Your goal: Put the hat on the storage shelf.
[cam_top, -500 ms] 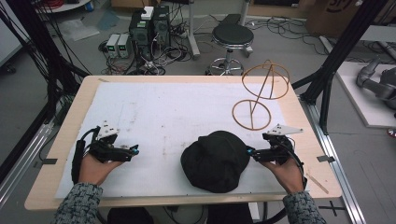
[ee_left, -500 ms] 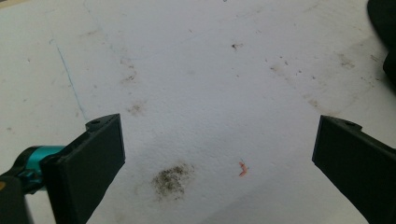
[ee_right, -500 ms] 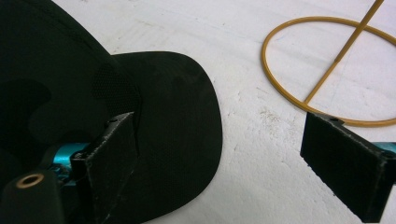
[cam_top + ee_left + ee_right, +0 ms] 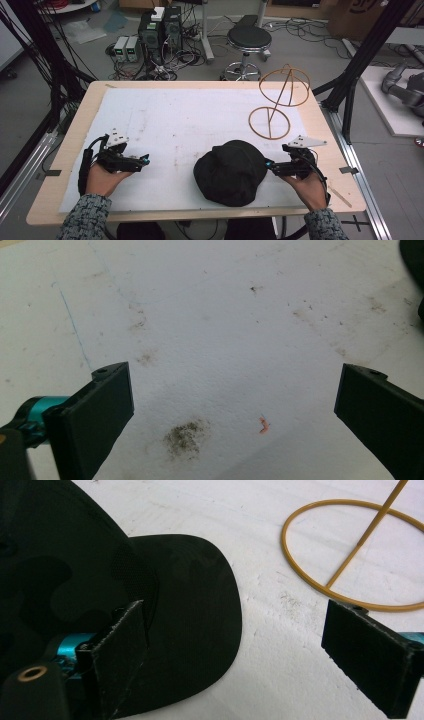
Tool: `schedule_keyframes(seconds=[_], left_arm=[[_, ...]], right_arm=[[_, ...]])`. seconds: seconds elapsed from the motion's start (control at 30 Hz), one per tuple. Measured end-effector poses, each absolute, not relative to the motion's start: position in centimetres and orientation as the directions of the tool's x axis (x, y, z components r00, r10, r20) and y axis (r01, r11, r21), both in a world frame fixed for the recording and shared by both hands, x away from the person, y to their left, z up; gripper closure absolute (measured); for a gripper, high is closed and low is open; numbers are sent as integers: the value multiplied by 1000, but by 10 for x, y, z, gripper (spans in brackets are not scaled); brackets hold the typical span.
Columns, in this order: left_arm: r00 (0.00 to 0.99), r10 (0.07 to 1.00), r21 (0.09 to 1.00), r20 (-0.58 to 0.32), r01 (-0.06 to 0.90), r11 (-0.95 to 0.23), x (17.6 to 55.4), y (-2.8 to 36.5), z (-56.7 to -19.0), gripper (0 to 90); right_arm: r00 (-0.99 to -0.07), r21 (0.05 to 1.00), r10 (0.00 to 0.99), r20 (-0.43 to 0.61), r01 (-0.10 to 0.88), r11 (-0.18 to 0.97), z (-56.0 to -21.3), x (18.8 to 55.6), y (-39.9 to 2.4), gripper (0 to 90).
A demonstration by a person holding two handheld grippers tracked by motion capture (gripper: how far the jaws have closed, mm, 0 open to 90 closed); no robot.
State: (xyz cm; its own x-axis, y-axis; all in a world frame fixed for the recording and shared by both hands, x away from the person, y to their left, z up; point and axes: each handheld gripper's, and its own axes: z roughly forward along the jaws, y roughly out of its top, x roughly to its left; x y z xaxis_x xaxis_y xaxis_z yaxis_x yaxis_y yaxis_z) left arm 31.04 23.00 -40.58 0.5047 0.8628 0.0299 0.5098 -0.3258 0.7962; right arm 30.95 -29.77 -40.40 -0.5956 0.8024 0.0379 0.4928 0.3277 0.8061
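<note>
A black cap (image 4: 230, 171) lies flat on the white mat (image 4: 190, 125) near the front edge, right of centre. Its brim (image 4: 195, 615) spreads out under my right gripper (image 4: 270, 165), which stands open at the cap's right side, one jaw over the brim and the other over bare mat. A gold wire hat stand (image 4: 277, 100) rises at the back right; its base ring (image 4: 350, 555) lies just beyond the right gripper. My left gripper (image 4: 145, 161) rests open at the front left, its jaws wide apart over stained mat (image 4: 225, 365), well clear of the cap.
The mat covers a wooden table (image 4: 320, 135). Dirt smudges (image 4: 185, 437) and an orange speck (image 4: 263, 425) mark the mat by the left gripper. A black stool (image 4: 248, 40), computer boxes (image 4: 160, 30) and cables stand on the floor behind the table.
</note>
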Motion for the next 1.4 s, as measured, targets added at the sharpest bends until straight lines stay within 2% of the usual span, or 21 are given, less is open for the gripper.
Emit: schedule_keyframes(seconds=[0.43, 0.63, 0.73, 1.0, 1.23, 1.4], left_arm=[[500, 866, 802, 23, 508, -314, 309, 231, -404, 28], [498, 867, 802, 23, 508, -313, 309, 230, -403, 28], [497, 868, 801, 19, 512, -310, 309, 229, -404, 28], [495, 869, 801, 19, 512, -309, 309, 230, -404, 28], [490, 871, 800, 20, 515, -308, 307, 235, -404, 28], [481, 876, 799, 15, 521, -300, 307, 238, -405, 28]], right_arm=[[-599, 816, 800, 39, 481, 320, -399, 294, -298, 114], [-633, 848, 772, 53, 436, 300, -392, 273, -289, 133], [-676, 871, 736, 35, 382, 309, -388, 258, -277, 147], [-743, 886, 669, -5, 307, 348, -389, 238, -253, 231], [-759, 872, 649, -57, 279, 403, -398, 239, -237, 280], [-759, 858, 640, -117, 248, 450, -402, 242, -228, 391]])
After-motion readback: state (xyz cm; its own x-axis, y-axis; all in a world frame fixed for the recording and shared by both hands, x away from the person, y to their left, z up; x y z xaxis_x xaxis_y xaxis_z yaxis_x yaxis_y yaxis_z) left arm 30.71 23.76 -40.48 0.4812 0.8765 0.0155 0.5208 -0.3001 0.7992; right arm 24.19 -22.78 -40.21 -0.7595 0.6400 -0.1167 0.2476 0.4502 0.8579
